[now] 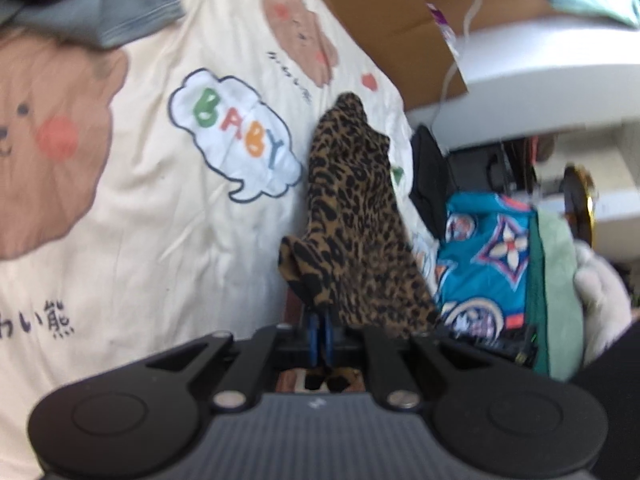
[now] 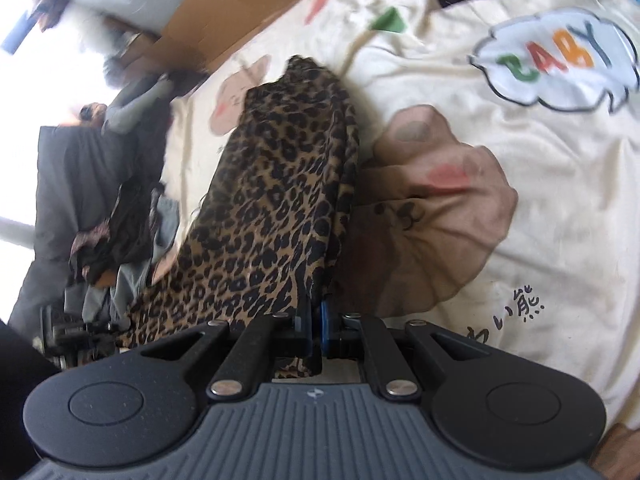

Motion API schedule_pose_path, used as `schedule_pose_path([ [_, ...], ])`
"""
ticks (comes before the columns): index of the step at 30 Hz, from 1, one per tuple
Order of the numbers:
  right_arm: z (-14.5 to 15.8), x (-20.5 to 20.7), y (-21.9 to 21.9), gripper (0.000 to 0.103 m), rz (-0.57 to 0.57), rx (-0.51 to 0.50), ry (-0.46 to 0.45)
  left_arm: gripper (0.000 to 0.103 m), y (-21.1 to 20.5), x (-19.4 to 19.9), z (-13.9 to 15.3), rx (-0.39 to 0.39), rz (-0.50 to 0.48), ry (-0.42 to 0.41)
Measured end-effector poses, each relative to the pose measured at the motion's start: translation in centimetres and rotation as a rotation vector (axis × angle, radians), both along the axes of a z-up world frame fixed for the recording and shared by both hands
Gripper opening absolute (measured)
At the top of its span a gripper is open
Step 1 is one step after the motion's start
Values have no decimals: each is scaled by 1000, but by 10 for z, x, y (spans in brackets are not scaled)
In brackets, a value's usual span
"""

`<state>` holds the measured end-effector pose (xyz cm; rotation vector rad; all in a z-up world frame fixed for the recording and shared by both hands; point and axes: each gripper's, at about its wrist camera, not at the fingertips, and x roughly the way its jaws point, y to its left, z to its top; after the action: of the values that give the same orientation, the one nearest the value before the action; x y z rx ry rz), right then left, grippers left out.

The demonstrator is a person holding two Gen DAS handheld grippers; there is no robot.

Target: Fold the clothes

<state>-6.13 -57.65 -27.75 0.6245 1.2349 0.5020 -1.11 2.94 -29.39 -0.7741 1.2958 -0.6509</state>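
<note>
A leopard-print garment hangs stretched over a cream bedsheet printed with bears. My left gripper is shut on one bunched edge of it, the cloth trailing forward and to the right of the blue pads. In the right wrist view the same leopard-print garment drapes forward from my right gripper, which is shut on another edge; the cloth covers the fingertips. The far end of the garment touches the bedsheet.
Grey folded jeans lie at the sheet's top left. A blue patterned cloth, a pale green cloth and a black item sit to the right. A cardboard box stands behind. Dark clothes pile at the left.
</note>
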Motion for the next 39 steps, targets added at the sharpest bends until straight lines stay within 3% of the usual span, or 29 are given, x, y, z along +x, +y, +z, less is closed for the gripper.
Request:
schedule_pose_path([
  [4,-8,16,-2,2,-61,39,-4,4,-3,14,-5,-45,45,2],
  [15,10,72,4,2,-119,51,-64,4,-5,71,7,-122,146,-79],
  [25,19,104,14,2,-126,0,-70,4,-22,110,7,-84,192,-105],
  [39,-2,135,14,2,-173,11,-55,4,-41,146,-2,-37,261,-120],
])
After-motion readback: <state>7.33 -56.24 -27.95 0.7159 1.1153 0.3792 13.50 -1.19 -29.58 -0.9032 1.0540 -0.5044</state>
